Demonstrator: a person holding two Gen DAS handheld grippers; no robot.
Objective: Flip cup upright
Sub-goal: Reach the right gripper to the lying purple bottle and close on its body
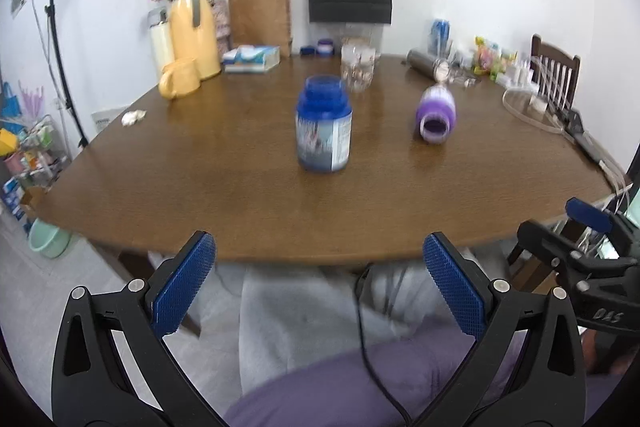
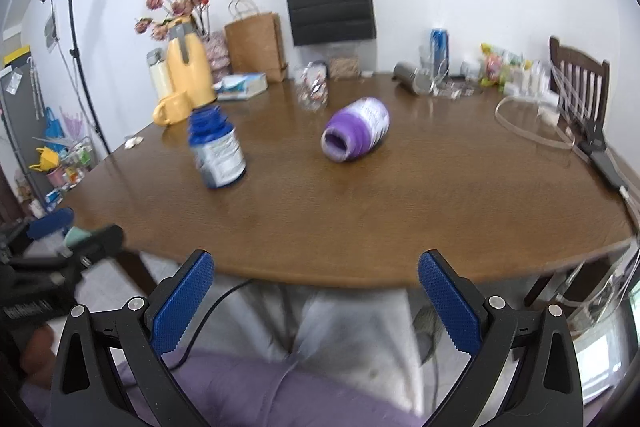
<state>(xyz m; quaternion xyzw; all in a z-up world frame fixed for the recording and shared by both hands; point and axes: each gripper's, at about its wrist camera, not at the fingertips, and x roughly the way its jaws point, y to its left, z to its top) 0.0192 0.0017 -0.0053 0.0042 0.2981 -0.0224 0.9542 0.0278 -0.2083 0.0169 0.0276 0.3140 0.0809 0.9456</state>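
Purple cup (image 2: 356, 129) lies on its side near mid-table (image 2: 400, 211), mouth turned toward the near edge and the person, base pointing to the far wall; in the left wrist view it sits right of centre (image 1: 435, 115). A blue jar (image 1: 324, 125) stands upright to its left, well apart, so it should not obstruct a grasp. Both grippers are held short of the table edge, above the lap, neither touching anything. Left gripper (image 1: 319, 283): fingers spread wide, nothing between the pads (image 1: 184, 283). Right gripper (image 2: 316, 301): likewise spread wide and empty, and aimed closer to the cup than the left. Judgement: this is the approach stage and the flip has not begun. The open mouth facing the grippers suggests a side grasp across the body, then a rotation to bring the mouth up. The cup looks round-bodied and could roll if nudged off-centre before the jaws close. Clutter sits along the far edge only: yellow jug (image 1: 195, 27), paper bags, a glass.
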